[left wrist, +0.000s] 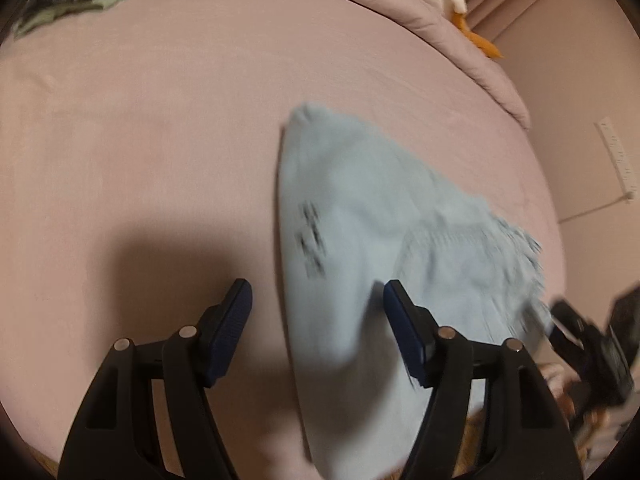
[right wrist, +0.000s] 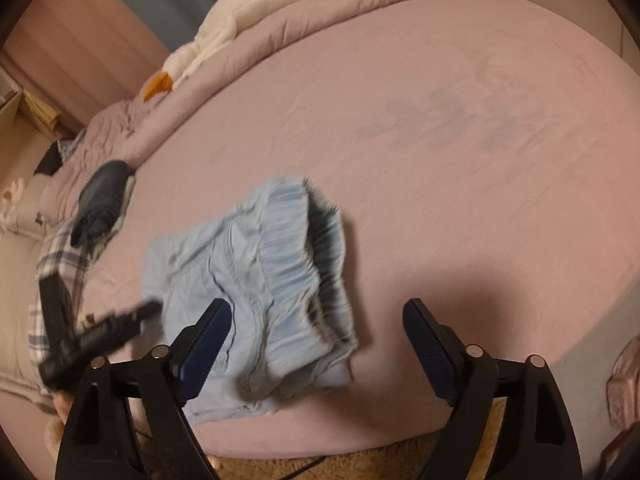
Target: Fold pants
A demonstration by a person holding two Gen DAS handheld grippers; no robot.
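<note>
while the left wrist view shows the light blue pants (left wrist: 360,248) as a blurred, smooth wedge with small dark marks on the cloth, the right wrist view shows their gathered elastic waistband and seams (right wrist: 256,276), folded into a compact bundle. the pants lie on the pink bed (right wrist: 460,160) near its front edge. the left gripper (left wrist: 317,294) hangs over the bed with its jaws apart, gripping nothing; its right finger overlaps the cloth in the picture, but whether it touches it cannot be told. the right gripper (right wrist: 318,316) stands wide apart above the bundle, nothing pinched between its pads. only the right wrist view shows a dark folded garment (right wrist: 100,204) at the bed's far left, a plaid sleeve (right wrist: 60,256) and the whole white and orange plush toy (right wrist: 224,28) on the duvet.
</note>
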